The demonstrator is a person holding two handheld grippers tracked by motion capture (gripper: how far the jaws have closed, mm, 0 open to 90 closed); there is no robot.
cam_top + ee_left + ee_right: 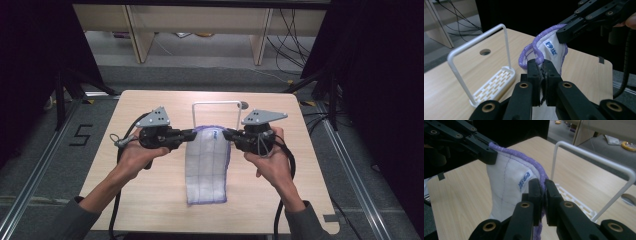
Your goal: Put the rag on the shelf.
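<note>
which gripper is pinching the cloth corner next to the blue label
The right gripper: its jaws close on the cloth beside the blue label. The left gripper holds the opposite corner.

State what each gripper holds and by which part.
Both hold the white cloth by its purple-trimmed top edge: left gripper pinches the left corner, right gripper the right corner.

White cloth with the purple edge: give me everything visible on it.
The cloth is a long white quilted rectangle with stitched grid lines, purple edging and a small white tag with blue print near its far end. It looks soft and limp. The left gripper and the right gripper each pinch a far corner and lift that end off the table; the near end lies flat on the wood. A white wire rack stands just behind it.
</note>
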